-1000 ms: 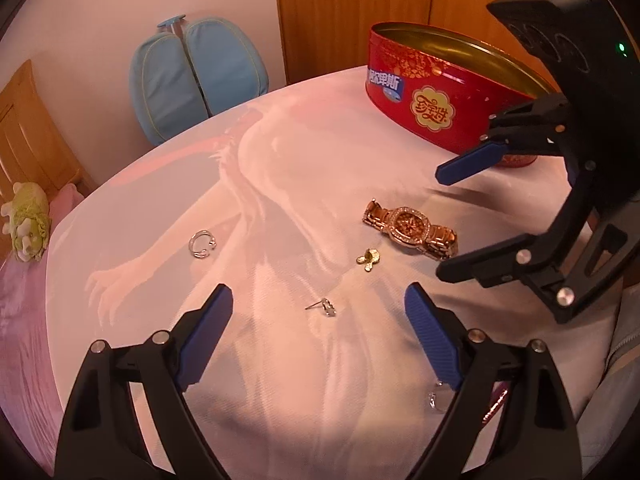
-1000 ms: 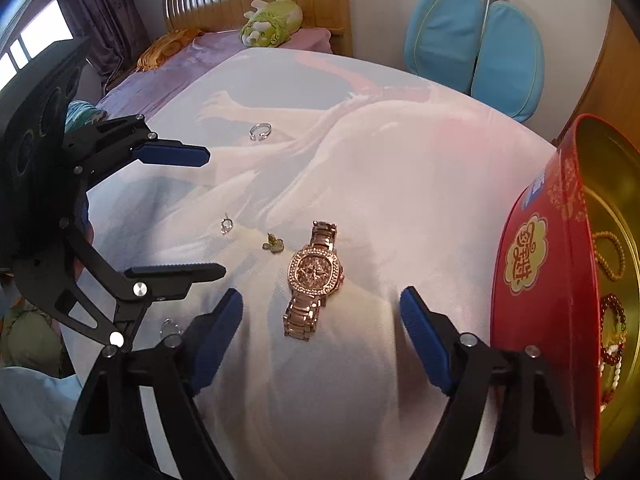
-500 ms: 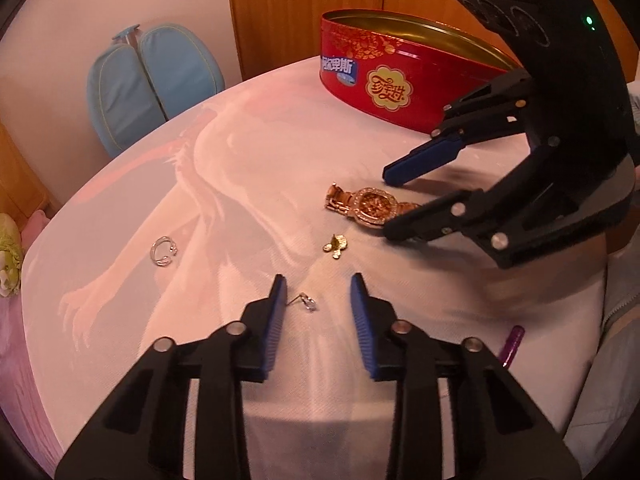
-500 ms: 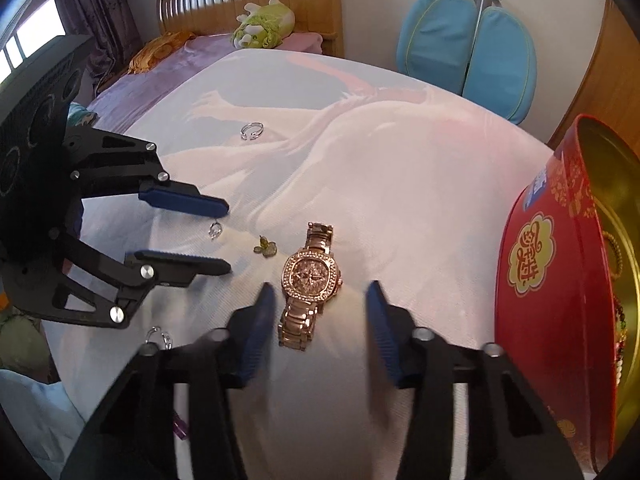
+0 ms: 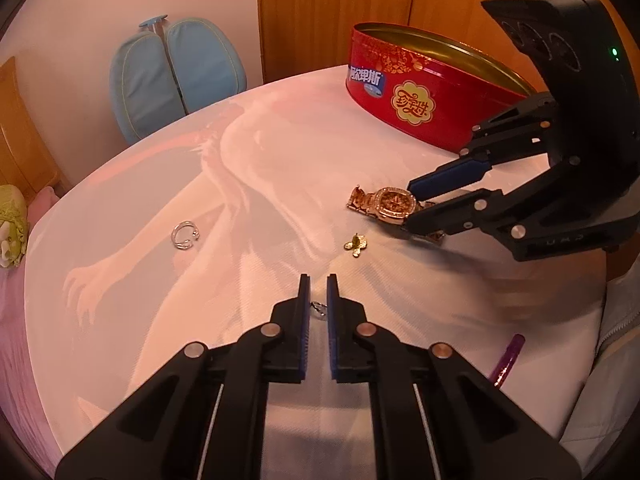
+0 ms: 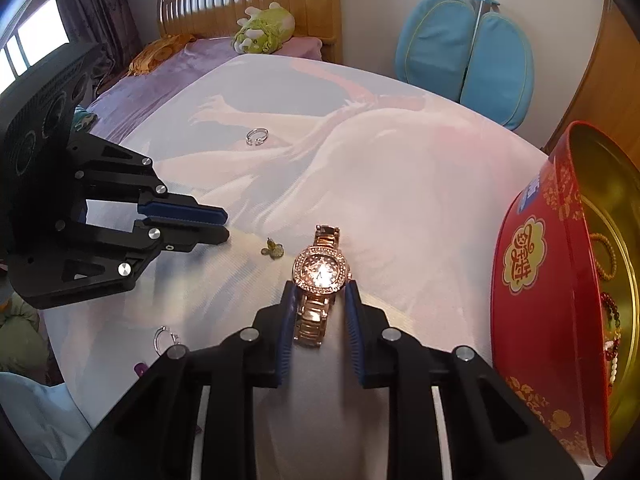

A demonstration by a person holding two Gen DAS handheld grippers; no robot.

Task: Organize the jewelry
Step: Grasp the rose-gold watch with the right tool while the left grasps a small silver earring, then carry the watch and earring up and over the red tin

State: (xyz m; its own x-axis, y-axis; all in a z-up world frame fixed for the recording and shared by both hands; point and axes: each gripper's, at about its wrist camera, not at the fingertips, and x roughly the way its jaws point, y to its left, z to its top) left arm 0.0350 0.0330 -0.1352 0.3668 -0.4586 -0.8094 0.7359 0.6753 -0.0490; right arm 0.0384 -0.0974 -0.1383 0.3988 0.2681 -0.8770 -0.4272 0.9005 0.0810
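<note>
The red tin (image 5: 404, 92) bears Chinese characters (unreadable to me). Near it, the right gripper (image 6: 319, 294) has just closed, pinching the gold watch (image 6: 320, 276); the left gripper (image 5: 315, 284) has closed, pinching a small silver earring (image 5: 319, 308).

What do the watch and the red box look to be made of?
Watch: polished rose-gold metal, probably; it glints, and small sparkling stones ring the bezel.
Box: likely printed tin; glossy red wall, brassy inside.
</note>
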